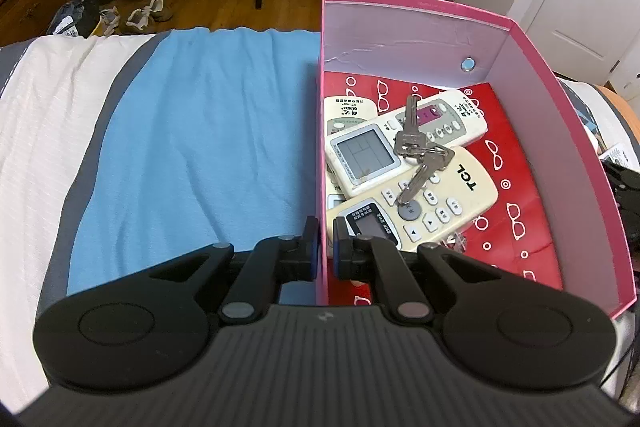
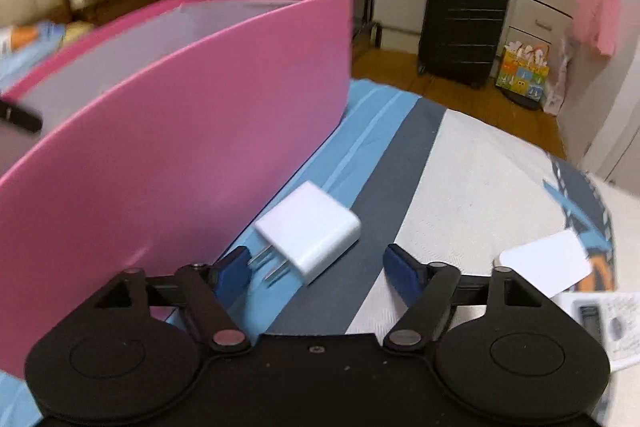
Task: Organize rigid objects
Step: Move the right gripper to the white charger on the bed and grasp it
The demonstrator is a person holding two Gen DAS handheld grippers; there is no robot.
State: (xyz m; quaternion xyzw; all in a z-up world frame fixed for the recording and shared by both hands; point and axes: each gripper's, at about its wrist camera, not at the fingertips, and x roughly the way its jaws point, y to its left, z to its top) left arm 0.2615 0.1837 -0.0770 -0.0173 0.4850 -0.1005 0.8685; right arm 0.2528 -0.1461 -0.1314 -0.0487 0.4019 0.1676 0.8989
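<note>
A pink box [image 1: 576, 131] sits on the bed [image 1: 40, 131], partly on a blue cloth [image 1: 200, 131]. The left gripper [image 1: 327, 247] has its jaws pressed tight on the box's near wall, one jaw outside and one inside. Inside the box lie white remote controls [image 1: 448, 195] piled on a red sheet with little glasses drawn on it [image 1: 516, 163], and a bunch of keys [image 1: 420, 147] rests on top of the remotes. On the other side of the box, the right gripper [image 2: 316, 267] is low over the bed with its jaws spread wide. A white plug charger [image 2: 312, 231] lies on the bed between those jaws, just beside the box's outer wall, and neither jaw pinches it. A white card [image 2: 544, 263] lies off to the right.
</note>
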